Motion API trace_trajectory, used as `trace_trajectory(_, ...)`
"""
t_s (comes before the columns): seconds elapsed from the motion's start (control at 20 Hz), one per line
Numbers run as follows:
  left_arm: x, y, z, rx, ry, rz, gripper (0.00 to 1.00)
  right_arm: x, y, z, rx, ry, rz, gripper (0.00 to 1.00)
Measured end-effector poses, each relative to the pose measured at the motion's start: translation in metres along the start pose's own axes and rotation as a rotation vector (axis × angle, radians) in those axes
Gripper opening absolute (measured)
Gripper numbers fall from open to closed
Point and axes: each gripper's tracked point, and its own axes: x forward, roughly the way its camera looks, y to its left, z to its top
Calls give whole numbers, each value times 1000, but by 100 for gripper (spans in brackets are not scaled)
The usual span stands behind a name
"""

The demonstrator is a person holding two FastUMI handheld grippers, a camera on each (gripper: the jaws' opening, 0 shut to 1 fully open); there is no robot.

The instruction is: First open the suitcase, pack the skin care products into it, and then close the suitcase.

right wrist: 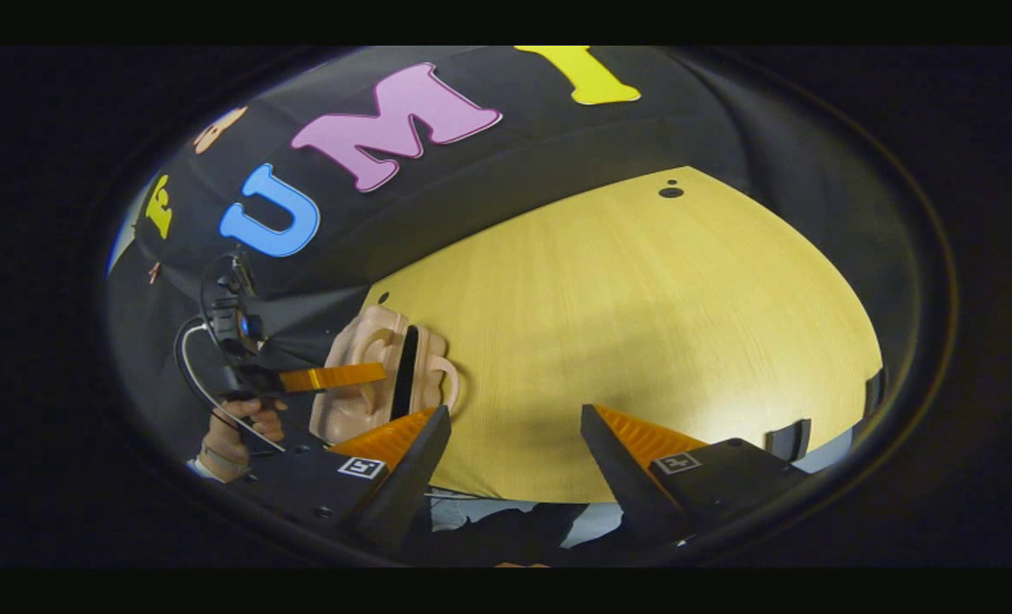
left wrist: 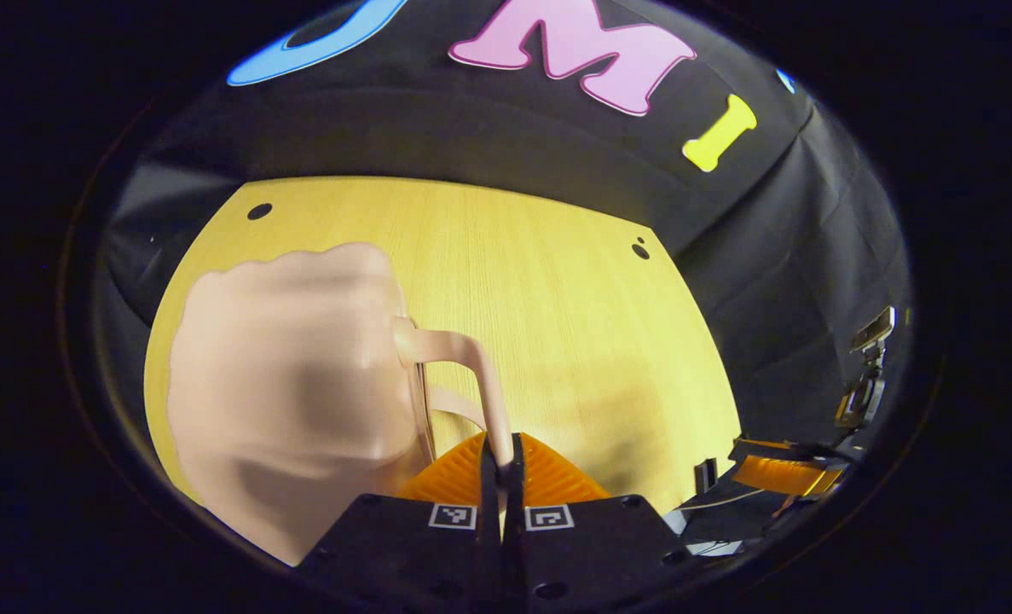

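The left gripper has its two fingers pressed together on the thin pink handle of the small pink suitcase, which sits just ahead of it and to its left on the yellow wooden table. In the right gripper view the case stands on its edge, shell halves together with a dark seam between them, so I'd say it is closed. I cannot see what is inside, and no skin care products catch my eye on the table. My guess is that either the opening has not begun or the closed case is being carried by its handle. The right gripper hangs with its fingers spread wide, grasping nothing, the suitcase off to its left. If opening comes next, the case needs laying flat and one shell held down while the free gripper works the seam.
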Motion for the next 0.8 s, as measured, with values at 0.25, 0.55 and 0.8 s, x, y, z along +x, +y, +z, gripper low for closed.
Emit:
trace_trajectory(0.25,12,-3,-5,-9,10,-26,6,-15,-13,-1,10,-46,-34,98)
trace_trajectory(0.55,7,-9,-7,84,-32,-13,25,-19,-7,4,-66,-73,-45,98)
trace_trajectory(0.8,-53,-26,14,167,-226,-6,87,-31,16,39,-189,-179,-44,98)
